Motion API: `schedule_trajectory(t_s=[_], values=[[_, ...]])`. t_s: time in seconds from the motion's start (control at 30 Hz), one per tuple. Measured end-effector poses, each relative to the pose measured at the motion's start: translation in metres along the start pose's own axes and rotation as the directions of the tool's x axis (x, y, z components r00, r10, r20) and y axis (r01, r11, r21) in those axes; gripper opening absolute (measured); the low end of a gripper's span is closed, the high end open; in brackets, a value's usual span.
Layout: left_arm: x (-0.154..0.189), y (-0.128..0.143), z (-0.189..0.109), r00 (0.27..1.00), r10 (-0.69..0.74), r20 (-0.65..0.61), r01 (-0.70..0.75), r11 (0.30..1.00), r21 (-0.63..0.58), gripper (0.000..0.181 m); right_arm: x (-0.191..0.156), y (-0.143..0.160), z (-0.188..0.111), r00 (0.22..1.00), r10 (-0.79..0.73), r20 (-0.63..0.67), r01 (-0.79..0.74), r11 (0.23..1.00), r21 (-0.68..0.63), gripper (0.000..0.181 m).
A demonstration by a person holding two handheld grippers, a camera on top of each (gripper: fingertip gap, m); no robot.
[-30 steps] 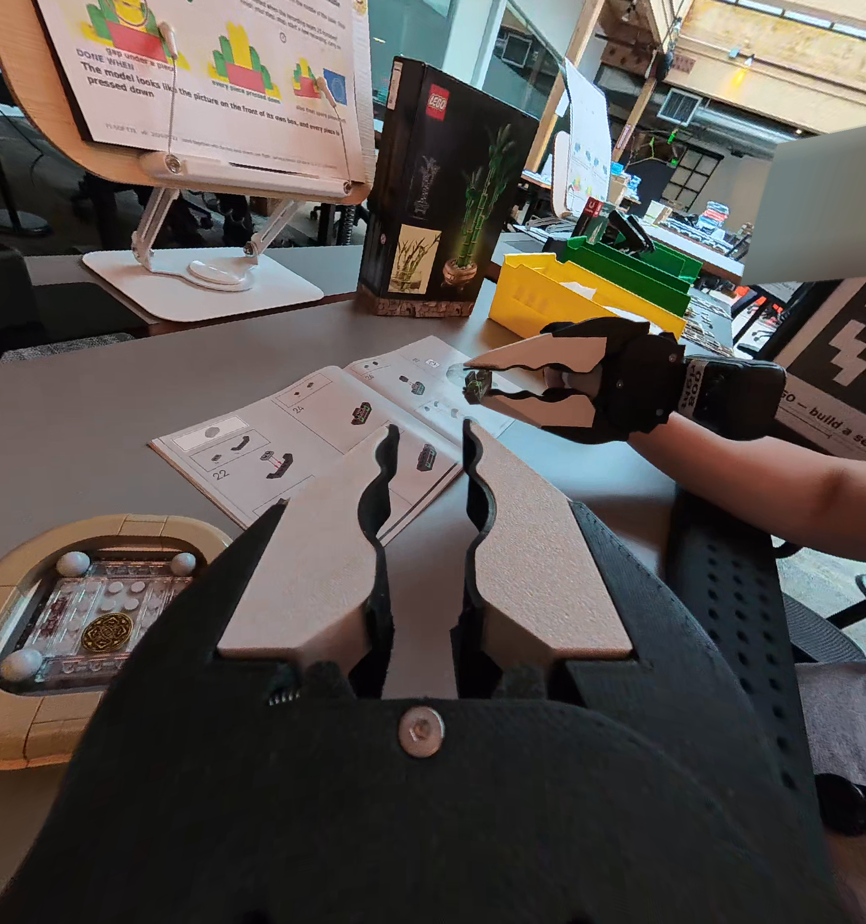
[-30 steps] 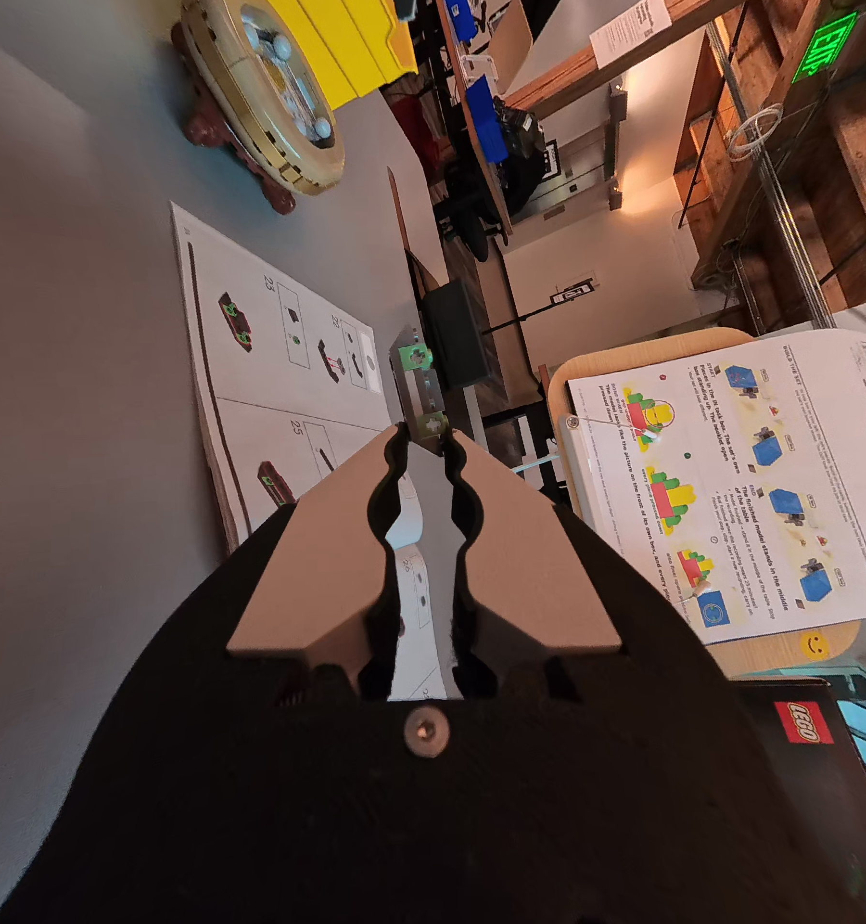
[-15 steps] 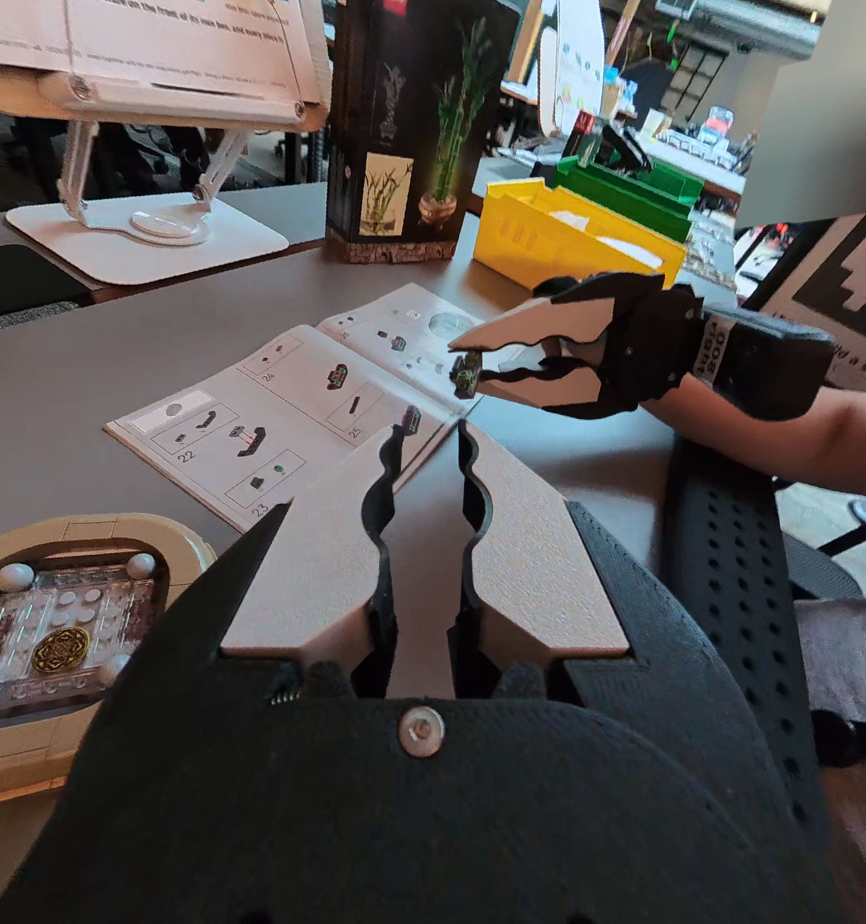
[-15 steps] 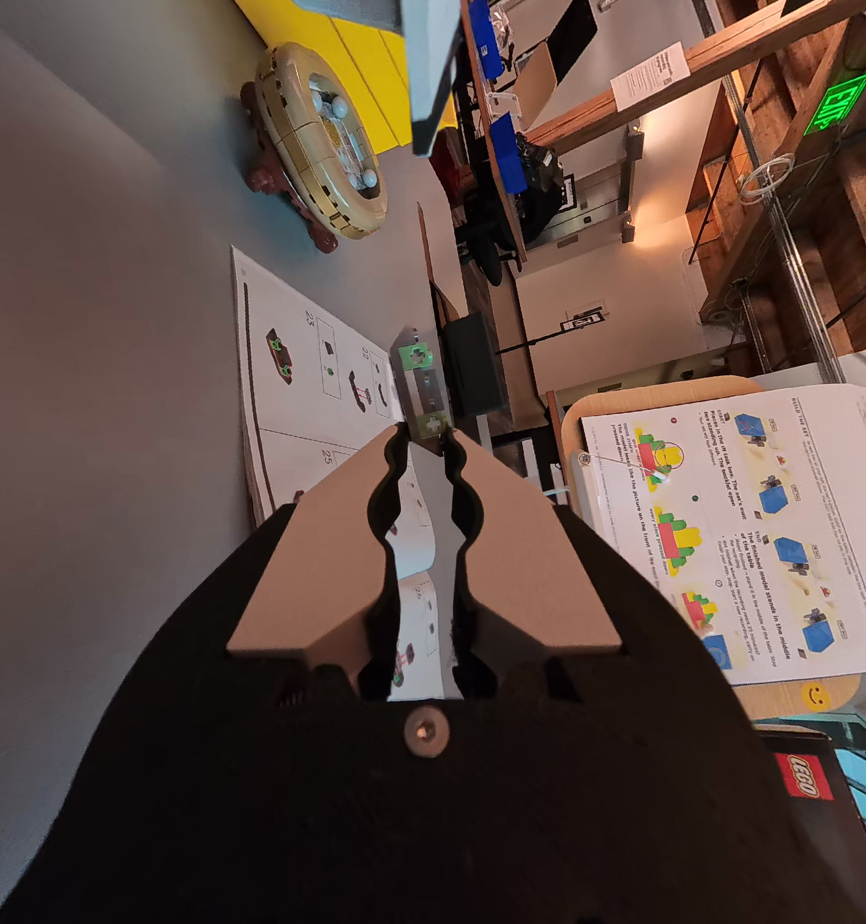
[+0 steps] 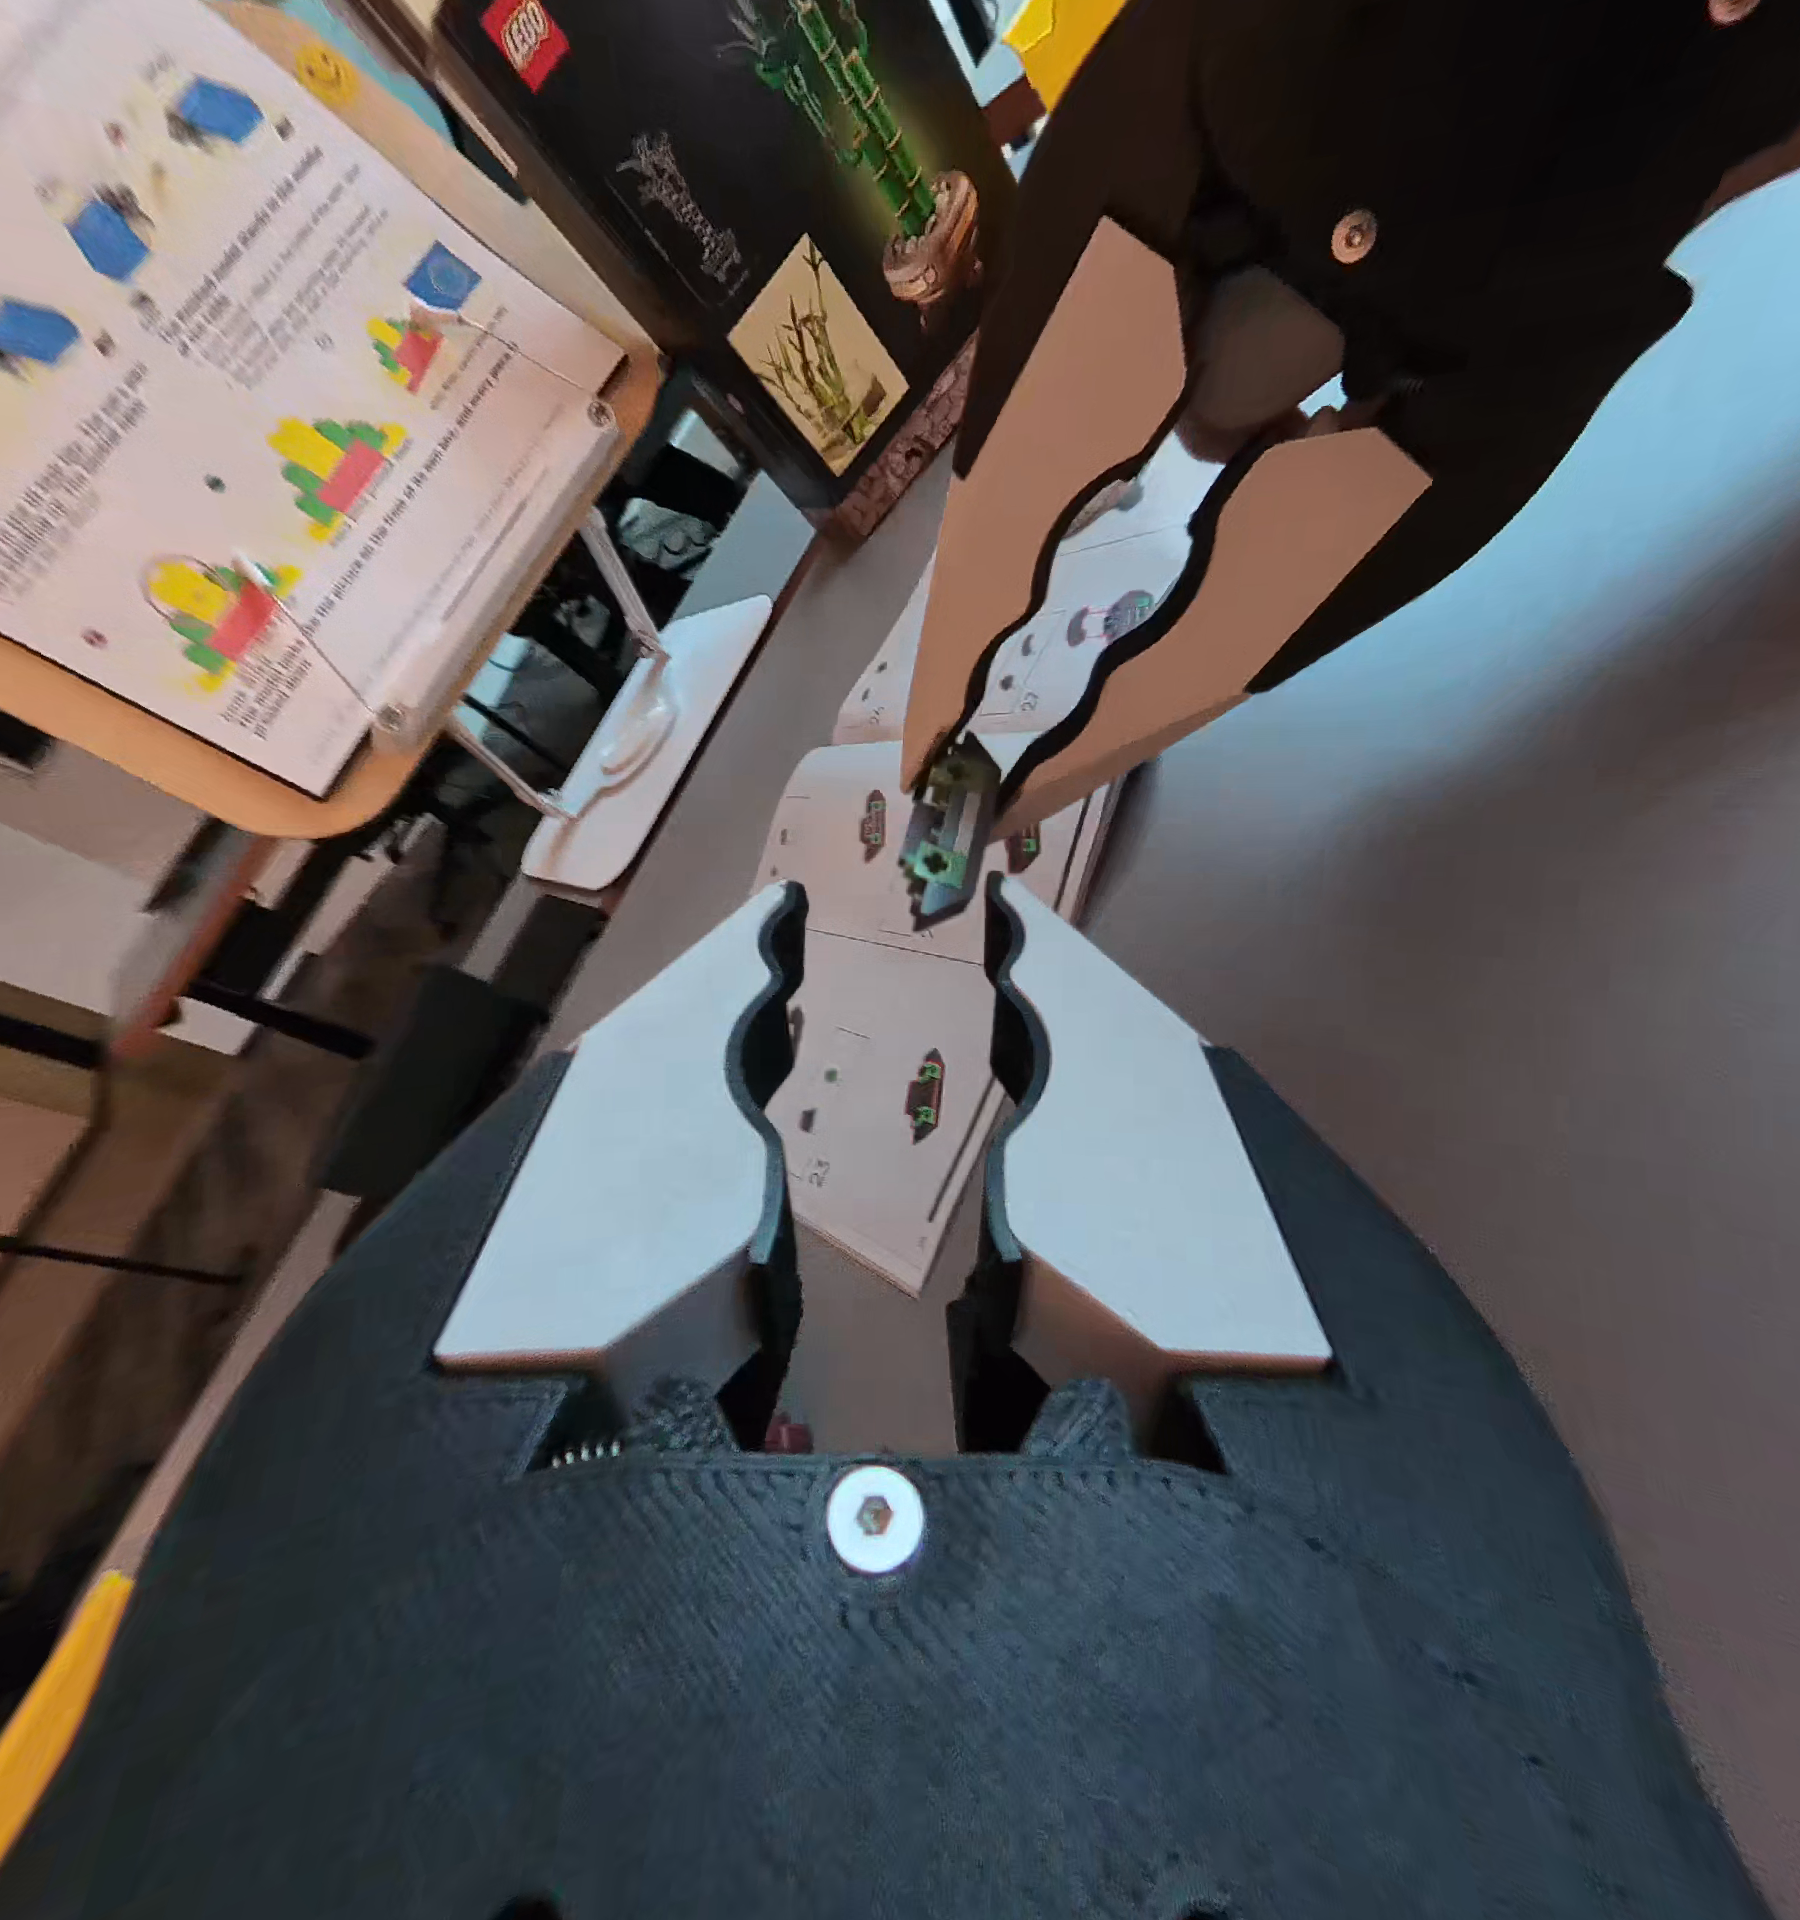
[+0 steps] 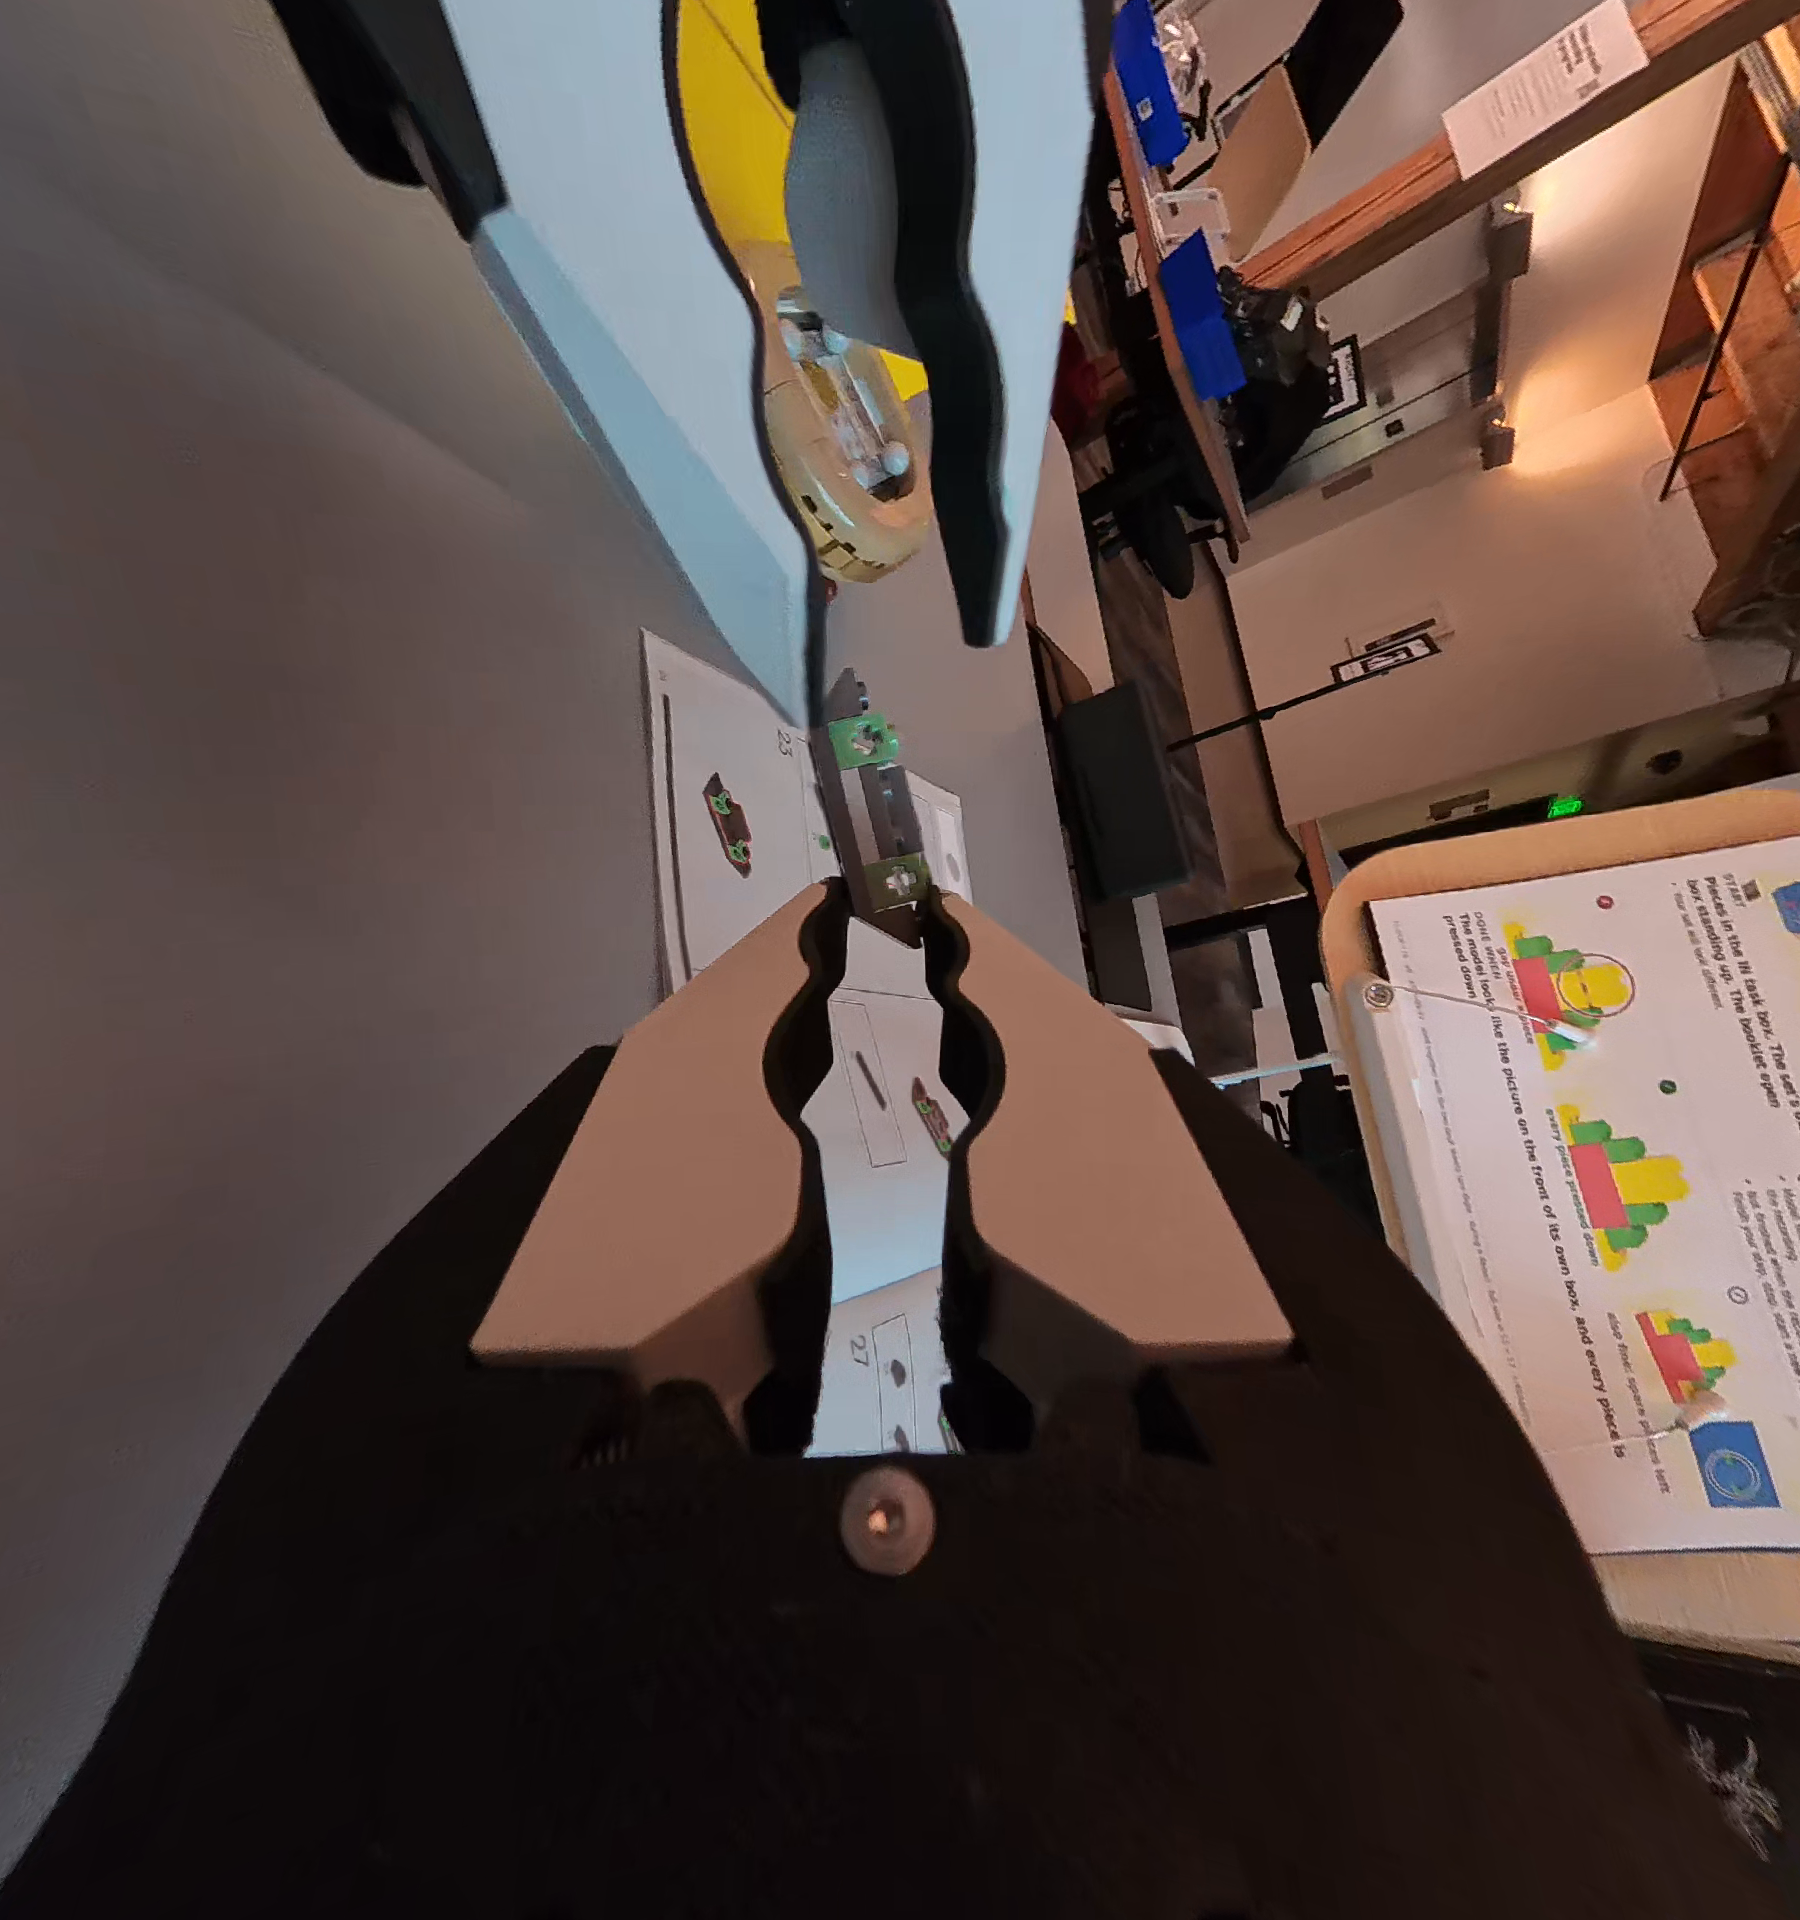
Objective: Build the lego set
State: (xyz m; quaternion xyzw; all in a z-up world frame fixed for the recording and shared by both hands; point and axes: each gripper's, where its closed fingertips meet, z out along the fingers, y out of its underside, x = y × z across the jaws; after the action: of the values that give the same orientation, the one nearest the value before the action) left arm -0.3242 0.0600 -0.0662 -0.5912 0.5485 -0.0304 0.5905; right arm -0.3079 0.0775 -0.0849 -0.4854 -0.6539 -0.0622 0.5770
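Note:
My right gripper (image 6: pixel 883 896) is shut on one end of a small dark lego piece (image 6: pixel 870 810) with two green clips and holds it in the air above the open instruction booklet (image 6: pixel 730 748). In the left wrist view the right gripper (image 5: pixel 963 779) comes in from the upper right, and the piece (image 5: pixel 937 847) hangs from its tips. My left gripper (image 5: pixel 891 894) is open and empty. Its tips are just short of the piece's free end. In the right wrist view the left gripper (image 6: pixel 901 675) points back at me, tip to tip.
The booklet (image 5: pixel 875 1039) lies on the grey table (image 5: pixel 1498 935). A tan oval lego base (image 6: pixel 854 520) and a yellow bin (image 6: pixel 730 135) are behind the left gripper. A black lego box (image 5: pixel 771 208) and an instruction sheet on a stand (image 5: pixel 252 364) stand at the table's back.
My left gripper has rolled over and closed in on the right gripper, so the held piece is now just in front of its open tips. The right gripper keeps its hold.

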Motion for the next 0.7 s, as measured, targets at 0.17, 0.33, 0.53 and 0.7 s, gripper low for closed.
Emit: schedule_trajectory(t_s=[0.17,0.33,0.53,0.7], values=[[0.007,0.003,0.001,0.999,0.033,-0.029,-0.034,0.999,-0.014,0.029,-0.001,-0.002,0.000,1.000,0.006,0.009,-0.006,1.000,0.001,0.013],[0.015,0.001,0.002,0.996,0.068,-0.049,-0.068,0.998,-0.007,0.021,-0.005,-0.005,0.000,1.000,-0.002,0.024,0.001,1.000,0.011,0.013],[0.017,-0.007,-0.001,0.996,0.071,-0.047,-0.070,0.997,0.034,0.011,-0.008,-0.002,0.001,0.999,-0.029,0.032,0.029,1.000,-0.008,0.012],[-0.021,-0.023,-0.021,0.986,-0.163,0.016,0.158,0.974,0.163,0.037,0.020,0.013,-0.004,0.996,0.001,-0.087,-0.005,0.999,-0.039,0.012]])
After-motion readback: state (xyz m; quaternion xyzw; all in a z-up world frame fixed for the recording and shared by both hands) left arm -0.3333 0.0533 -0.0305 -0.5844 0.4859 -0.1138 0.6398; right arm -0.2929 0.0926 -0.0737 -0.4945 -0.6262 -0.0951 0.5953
